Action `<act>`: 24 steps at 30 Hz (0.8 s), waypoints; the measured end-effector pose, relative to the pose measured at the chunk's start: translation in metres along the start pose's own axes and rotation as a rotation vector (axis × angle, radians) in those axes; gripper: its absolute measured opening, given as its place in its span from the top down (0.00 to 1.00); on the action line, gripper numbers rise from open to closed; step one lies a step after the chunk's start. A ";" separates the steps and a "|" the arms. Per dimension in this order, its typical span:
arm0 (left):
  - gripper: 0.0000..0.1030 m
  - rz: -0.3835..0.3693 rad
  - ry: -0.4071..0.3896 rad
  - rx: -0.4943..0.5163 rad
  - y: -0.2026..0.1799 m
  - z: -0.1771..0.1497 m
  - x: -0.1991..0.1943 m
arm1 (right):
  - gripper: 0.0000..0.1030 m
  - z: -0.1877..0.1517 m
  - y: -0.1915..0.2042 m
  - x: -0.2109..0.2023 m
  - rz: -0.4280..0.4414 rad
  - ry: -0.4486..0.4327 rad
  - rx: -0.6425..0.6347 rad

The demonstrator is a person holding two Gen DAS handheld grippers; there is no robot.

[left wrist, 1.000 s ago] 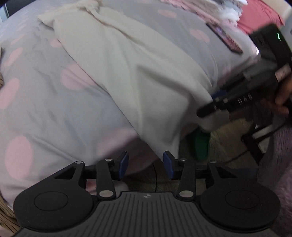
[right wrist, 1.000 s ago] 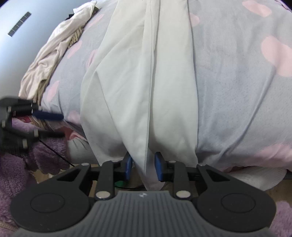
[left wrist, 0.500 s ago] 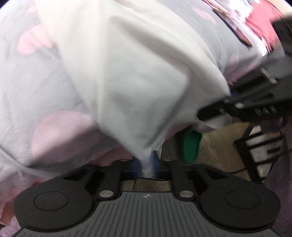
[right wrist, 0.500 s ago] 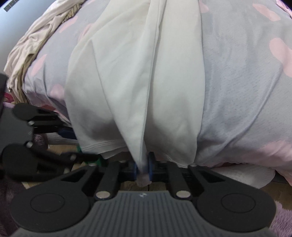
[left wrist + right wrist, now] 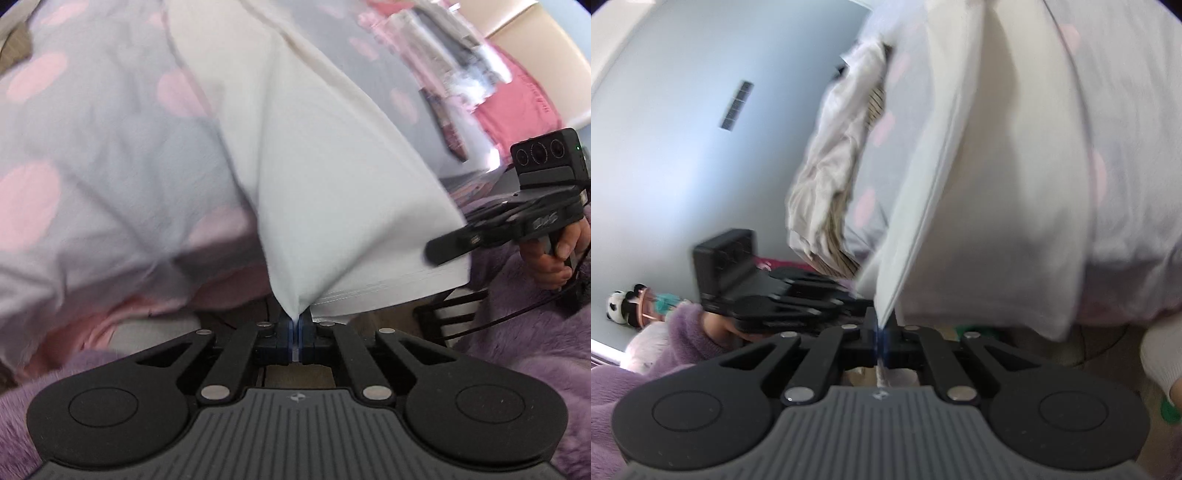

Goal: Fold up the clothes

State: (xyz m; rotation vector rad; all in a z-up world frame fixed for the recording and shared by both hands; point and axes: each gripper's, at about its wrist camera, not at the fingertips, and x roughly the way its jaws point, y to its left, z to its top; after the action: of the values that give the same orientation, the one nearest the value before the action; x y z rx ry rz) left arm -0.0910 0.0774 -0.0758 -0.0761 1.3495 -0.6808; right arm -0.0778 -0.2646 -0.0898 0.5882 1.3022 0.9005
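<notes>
A white garment (image 5: 332, 177) lies lengthwise on a grey bedspread with pink dots (image 5: 92, 147) and hangs over the bed's near edge. My left gripper (image 5: 294, 325) is shut on one bottom corner of its hem, and the cloth rises from the blue pads in a taut point. My right gripper (image 5: 880, 329) is shut on the other bottom corner of the white garment (image 5: 997, 221), a thin edge of fabric pinched between its pads. The right gripper (image 5: 480, 236) also shows at the right of the left wrist view, held by a hand (image 5: 554, 254).
A crumpled beige garment (image 5: 831, 177) lies on the bed's far left side. Folded clothes, one pink-red (image 5: 517, 107), sit at the bed's far right. A purple fuzzy sleeve (image 5: 665, 354) and the left gripper (image 5: 768, 295) are at lower left in the right wrist view.
Both grippers closed from open onto the garment's bottom hem corners. They then lifted the corners off the bed's edge, and the right wrist view swung left toward the wall.
</notes>
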 end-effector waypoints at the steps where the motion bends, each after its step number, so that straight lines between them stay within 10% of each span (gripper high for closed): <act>1: 1.00 0.000 0.029 -0.011 0.001 0.001 0.006 | 0.97 -0.001 -0.005 0.008 -0.053 0.033 0.004; 8: 0.92 0.017 0.151 -0.001 0.000 0.000 0.019 | 0.93 -0.003 -0.015 0.039 -0.311 0.135 -0.022; 13: 0.70 0.056 0.042 -0.090 0.011 0.005 0.003 | 0.72 0.001 -0.019 0.029 -0.435 0.088 -0.018; 24: 0.60 0.086 0.029 0.040 0.005 0.024 0.028 | 0.73 0.021 -0.033 0.019 -0.550 -0.036 -0.172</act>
State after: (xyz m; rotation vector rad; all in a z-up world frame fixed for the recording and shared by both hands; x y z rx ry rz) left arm -0.0654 0.0592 -0.0963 0.0245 1.3589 -0.6381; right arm -0.0500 -0.2645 -0.1226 0.0952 1.2500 0.5330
